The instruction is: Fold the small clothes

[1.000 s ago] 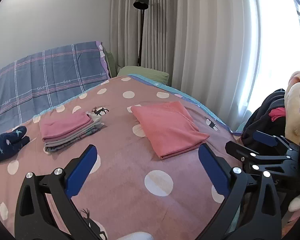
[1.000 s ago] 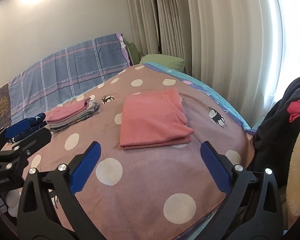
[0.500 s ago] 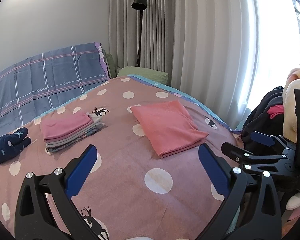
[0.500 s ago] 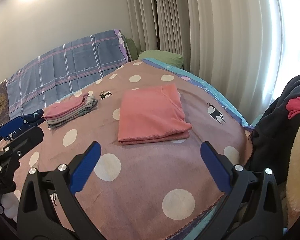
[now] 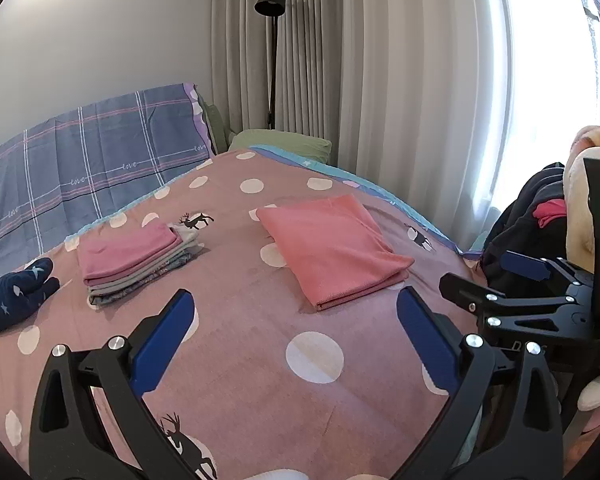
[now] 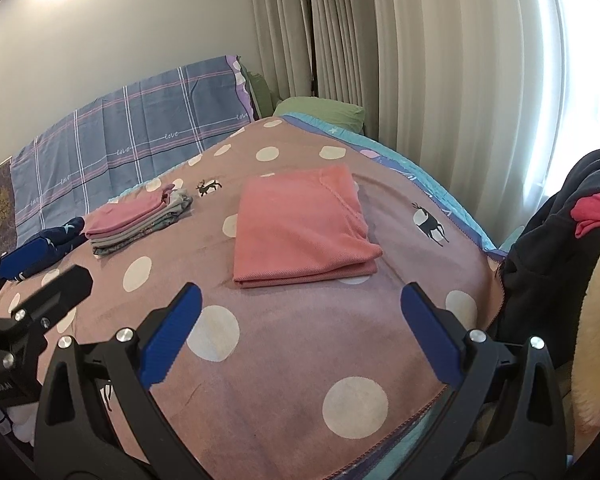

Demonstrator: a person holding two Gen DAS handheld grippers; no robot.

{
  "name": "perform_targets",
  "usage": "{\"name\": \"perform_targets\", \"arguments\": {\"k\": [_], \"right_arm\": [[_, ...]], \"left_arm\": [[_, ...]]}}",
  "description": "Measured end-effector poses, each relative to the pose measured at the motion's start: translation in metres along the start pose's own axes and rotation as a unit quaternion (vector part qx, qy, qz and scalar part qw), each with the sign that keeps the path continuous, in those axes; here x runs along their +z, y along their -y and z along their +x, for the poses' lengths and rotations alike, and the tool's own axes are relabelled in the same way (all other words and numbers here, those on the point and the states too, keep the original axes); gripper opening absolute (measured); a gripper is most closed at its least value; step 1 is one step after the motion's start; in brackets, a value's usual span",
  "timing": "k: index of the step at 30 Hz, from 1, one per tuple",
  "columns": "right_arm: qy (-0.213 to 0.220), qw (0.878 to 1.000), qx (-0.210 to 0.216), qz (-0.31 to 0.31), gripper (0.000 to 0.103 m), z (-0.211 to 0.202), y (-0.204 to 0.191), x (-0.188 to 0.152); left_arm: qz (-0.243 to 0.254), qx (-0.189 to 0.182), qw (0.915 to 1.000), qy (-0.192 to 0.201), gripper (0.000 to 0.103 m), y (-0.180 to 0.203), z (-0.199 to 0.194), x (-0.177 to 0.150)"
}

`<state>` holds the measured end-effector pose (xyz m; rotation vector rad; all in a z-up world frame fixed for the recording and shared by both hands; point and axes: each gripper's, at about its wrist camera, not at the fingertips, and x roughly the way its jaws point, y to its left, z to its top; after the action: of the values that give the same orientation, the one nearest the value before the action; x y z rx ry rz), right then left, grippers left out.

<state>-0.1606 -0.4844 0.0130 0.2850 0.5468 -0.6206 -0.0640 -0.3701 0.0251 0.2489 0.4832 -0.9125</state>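
Lying flat on the bed (image 5: 260, 380), the folded pink cloth (image 5: 332, 248) is sitting on the polka-dot bedspread, and everything else is arranged around it. To the left of the cloth, and well apart from it, a stack of folded clothes (image 5: 134, 260) is resting with a pink piece on top and grey ones under it. Further left from the cloth, past the stack, a dark blue garment with pale stars (image 5: 14, 300) is lying near the edge of the spread. Behind the cloth, a green pillow (image 5: 280, 144) is lying at the head of the bed, and a black floor lamp (image 5: 272, 0) is standing in front of the pale curtains (image 5: 380, 80). To the right of the cloth, off the bed, dark clothing (image 6: 556, 248) is piling up beside something cream and fluffy.

The left gripper (image 5: 296, 324) is hovering in front of the cloth, its blue fingers (image 5: 162, 340) spreading wide and holding nothing. The right gripper (image 6: 300, 320) is hovering in front of the cloth too, its fingers (image 6: 430, 340) also standing wide apart and gripping nothing. Neither one is touching the cloth.
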Motion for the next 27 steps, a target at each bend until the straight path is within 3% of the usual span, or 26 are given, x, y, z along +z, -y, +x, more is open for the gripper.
{"name": "perform_targets", "arguments": {"k": [27], "right_arm": [[-0.012,1.0,-0.006,0.004,0.101,0.0099,0.0028,0.0018]], "left_arm": [[-0.009,0.008,0.9998,-0.015,0.101,-0.0085,0.0029,-0.0032]]}}
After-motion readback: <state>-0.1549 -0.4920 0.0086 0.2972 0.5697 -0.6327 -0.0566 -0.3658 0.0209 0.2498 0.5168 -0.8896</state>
